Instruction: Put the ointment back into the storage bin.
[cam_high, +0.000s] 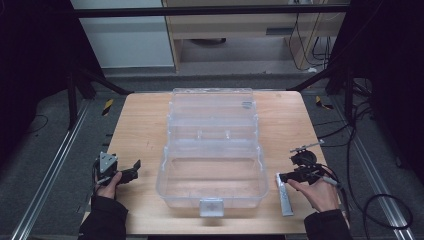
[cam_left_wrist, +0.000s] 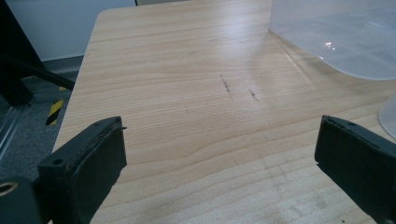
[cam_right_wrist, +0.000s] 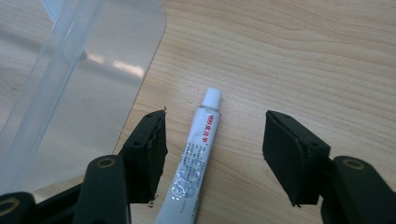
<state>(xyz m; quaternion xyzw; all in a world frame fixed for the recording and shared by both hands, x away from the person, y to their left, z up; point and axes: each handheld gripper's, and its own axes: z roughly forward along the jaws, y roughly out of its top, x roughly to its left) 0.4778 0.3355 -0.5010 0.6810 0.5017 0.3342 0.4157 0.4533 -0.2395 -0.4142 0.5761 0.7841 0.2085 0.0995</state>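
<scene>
A clear plastic box (cam_high: 212, 172) with its lid folded back stands open in the middle of the wooden table (cam_high: 145, 125). A silver glue tube (cam_right_wrist: 191, 163) with a white cap lies flat on the table right of the box (cam_right_wrist: 70, 93), also seen as a tube (cam_high: 284, 195) in the high view. My right gripper (cam_right_wrist: 212, 149) is open and straddles the tube, one jaw on each side, not touching it. A hand holds the right gripper (cam_high: 300, 175) above the tube. My left gripper (cam_left_wrist: 219, 158) is open over bare wood, left of the box (cam_left_wrist: 345, 42). The left gripper (cam_high: 125, 172) rests in the other hand.
The box's white latch (cam_high: 211, 206) faces the table's front edge. Dark floor, metal rails and cables (cam_high: 380, 200) surround the table. Bare wood lies on both sides of the box.
</scene>
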